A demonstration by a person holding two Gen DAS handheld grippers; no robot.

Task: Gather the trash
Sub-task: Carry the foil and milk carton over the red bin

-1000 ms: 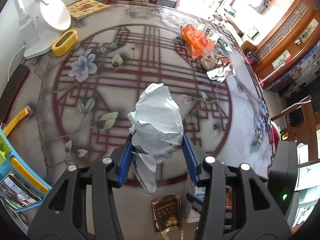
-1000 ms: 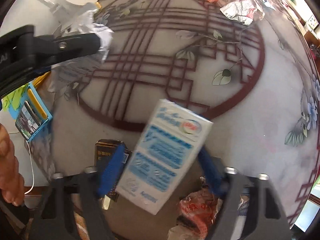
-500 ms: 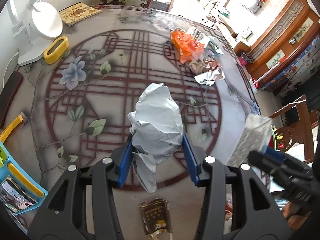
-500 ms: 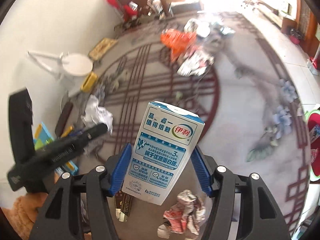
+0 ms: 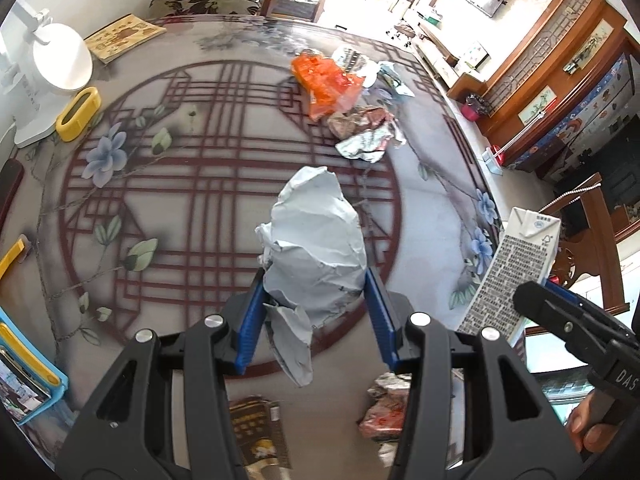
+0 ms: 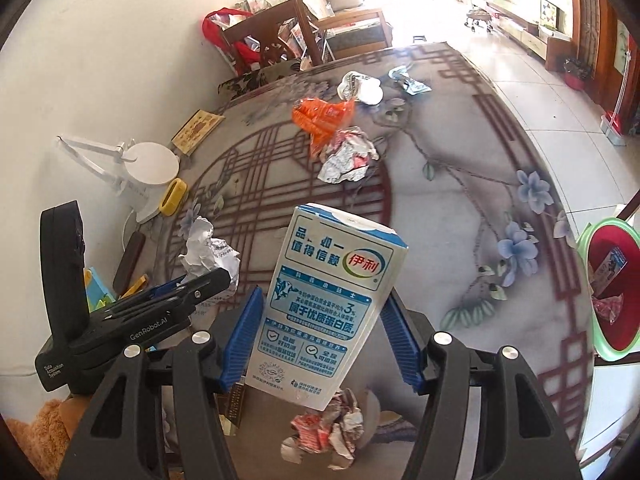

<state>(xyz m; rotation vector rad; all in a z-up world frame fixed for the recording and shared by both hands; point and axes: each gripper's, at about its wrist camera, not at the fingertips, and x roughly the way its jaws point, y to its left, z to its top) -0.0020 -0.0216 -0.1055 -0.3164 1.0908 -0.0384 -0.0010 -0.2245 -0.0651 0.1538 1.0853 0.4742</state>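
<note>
Both pictures are lit by bright daylight that comes in from the far room at the top. That room is washed out to white in the right wrist view. A pale shine is seen on the table [image 5: 432, 200] near its far edge, and the pattern there is faded by glare. Only soft, short shadows are cast under the orange wrapper [image 5: 326, 84]. Straight lines are bent round by the fisheye lens, and the corners are cut off in black. The carton [image 6: 328, 304] is seen sharp. The table edge at the right is smeared and blurred.
</note>
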